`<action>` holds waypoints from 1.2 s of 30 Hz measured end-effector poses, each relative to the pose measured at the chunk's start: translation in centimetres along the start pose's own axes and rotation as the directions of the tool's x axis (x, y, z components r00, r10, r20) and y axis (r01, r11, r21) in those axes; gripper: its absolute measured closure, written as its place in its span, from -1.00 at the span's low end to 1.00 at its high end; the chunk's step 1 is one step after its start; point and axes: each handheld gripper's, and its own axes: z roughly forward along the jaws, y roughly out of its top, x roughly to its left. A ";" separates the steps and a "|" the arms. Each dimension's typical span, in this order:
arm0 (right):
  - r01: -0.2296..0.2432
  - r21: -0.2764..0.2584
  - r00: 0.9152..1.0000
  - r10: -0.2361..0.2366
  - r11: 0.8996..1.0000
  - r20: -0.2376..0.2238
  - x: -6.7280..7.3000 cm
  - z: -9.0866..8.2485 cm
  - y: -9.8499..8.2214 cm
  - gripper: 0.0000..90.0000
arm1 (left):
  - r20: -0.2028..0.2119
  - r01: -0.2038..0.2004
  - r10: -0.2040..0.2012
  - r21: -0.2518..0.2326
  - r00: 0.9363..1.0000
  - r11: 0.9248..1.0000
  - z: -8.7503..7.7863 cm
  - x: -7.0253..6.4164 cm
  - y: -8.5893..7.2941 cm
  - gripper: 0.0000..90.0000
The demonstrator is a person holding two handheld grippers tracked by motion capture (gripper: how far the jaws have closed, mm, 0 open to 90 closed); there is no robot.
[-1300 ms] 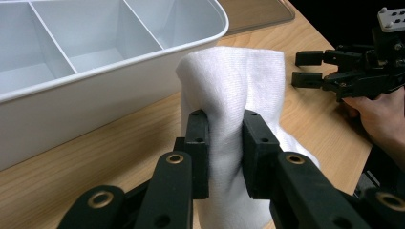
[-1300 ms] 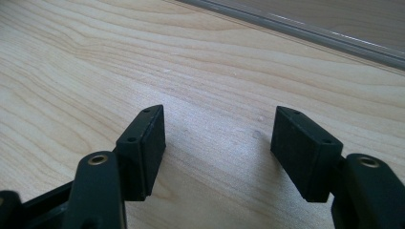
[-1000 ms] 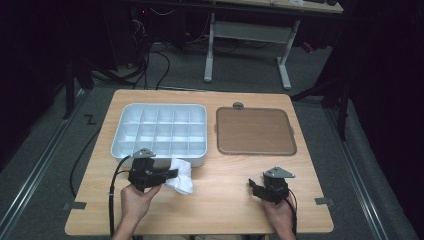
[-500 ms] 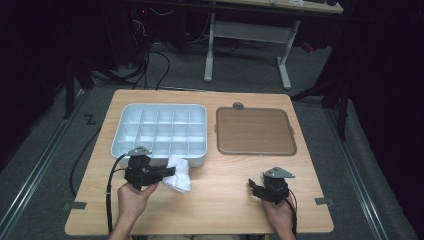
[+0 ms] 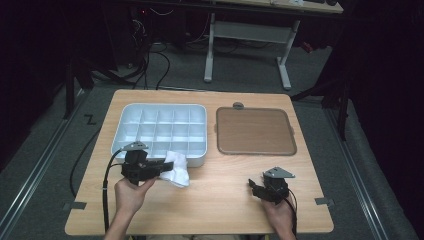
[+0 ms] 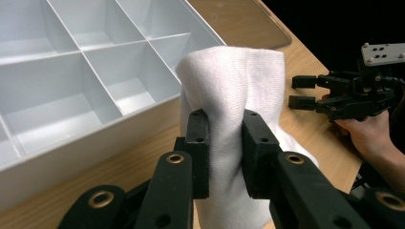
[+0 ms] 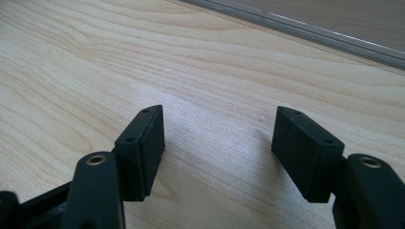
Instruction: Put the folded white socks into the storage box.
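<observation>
Left gripper [image 6: 224,138] pinches a white folded knit cloth [image 6: 234,81]; white plastic compartment tray [image 6: 86,95] at ten o'clock

The left gripper [image 5: 167,165], lower left of the high view, is clamping; the right gripper [image 5: 254,187], lower right, is gaping.

The white cloth [image 6: 229,90] is showing a soft, finely ribbed knit, matt throughout. Beside it, the compartment tray [image 6: 71,95] is looking like smooth, slightly glossy pale plastic. Under the tray, the table [image 7: 200,71] is displaying light, satin-finished wood grain. The left gripper [image 6: 224,138] is presenting matt black plastic.
</observation>
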 end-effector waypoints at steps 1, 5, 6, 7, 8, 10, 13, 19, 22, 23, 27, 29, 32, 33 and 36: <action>0.000 0.000 1.000 0.000 1.000 0.000 0.0 0.0 0.0 -0.19 | 0.001 -0.001 0.001 -0.004 1.000 1.000 0.0 0.0 0.2 0.69; 0.000 0.000 1.000 0.000 1.000 0.000 0.0 0.0 0.0 -0.19 | 0.007 -0.003 0.003 -0.012 1.000 1.000 -0.1 -0.3 1.0 0.69; 0.000 0.000 1.000 0.000 1.000 0.000 0.0 0.0 0.0 -0.19 | 0.005 -0.006 0.006 -0.014 1.000 1.000 -0.1 -0.4 1.2 0.69; 0.000 0.000 1.000 0.000 1.000 0.000 0.0 0.0 0.0 -0.19 | 0.004 -0.010 0.010 -0.017 1.000 1.000 -0.1 -0.4 1.5 0.69; 0.000 0.000 1.000 0.000 1.000 0.000 0.0 0.0 0.0 -0.19 | 0.004 -0.008 0.008 -0.021 1.000 1.000 -0.1 -0.4 1.8 0.69; 0.000 0.000 1.000 0.000 1.000 0.000 0.0 0.0 0.0 -0.19 | 0.009 -0.001 0.002 -0.027 1.000 1.000 -0.2 -0.4 2.3 0.69; 0.000 0.000 1.000 0.000 1.000 0.000 0.0 0.0 0.0 -0.19 | 0.010 0.006 -0.006 -0.033 1.000 0.999 0.0 -0.3 2.9 0.69; 0.000 0.000 1.000 0.000 1.000 -0.001 0.0 0.0 0.0 -0.19 | 0.010 0.024 -0.023 -0.041 1.000 0.999 0.3 0.0 3.9 0.69; 0.001 0.000 1.000 -0.001 1.000 -0.001 0.0 0.0 0.0 -0.19 | 0.005 0.022 -0.022 -0.049 1.000 0.999 0.4 0.2 4.5 0.69; 0.002 0.000 1.000 -0.002 1.000 -0.001 0.0 0.0 0.0 -0.19 | 0.001 0.021 -0.021 -0.051 1.000 0.998 0.5 0.2 4.7 0.69; 0.002 0.000 1.000 -0.002 1.000 -0.001 0.0 0.0 0.0 -0.19 | 0.004 0.034 -0.033 -0.063 0.999 0.997 0.7 0.4 5.4 0.69; 0.002 0.000 1.000 -0.002 1.000 0.000 0.0 0.0 0.0 -0.19 | -0.010 0.023 -0.024 -0.063 1.000 0.998 1.0 0.5 5.5 0.69; 0.002 0.000 1.000 -0.002 1.000 0.000 0.0 0.0 0.0 -0.19 | -0.013 0.023 -0.024 -0.069 1.000 0.997 1.3 0.5 5.9 0.69; 0.002 0.000 1.000 -0.002 1.000 -0.001 0.0 0.0 0.0 -0.19 | -0.016 0.026 -0.027 -0.074 1.000 0.997 1.5 0.5 6.1 0.69; 0.002 0.000 1.000 -0.002 1.000 -0.001 0.0 0.0 0.0 -0.19 | -0.018 0.026 -0.027 -0.080 0.999 0.996 1.9 0.6 6.6 0.69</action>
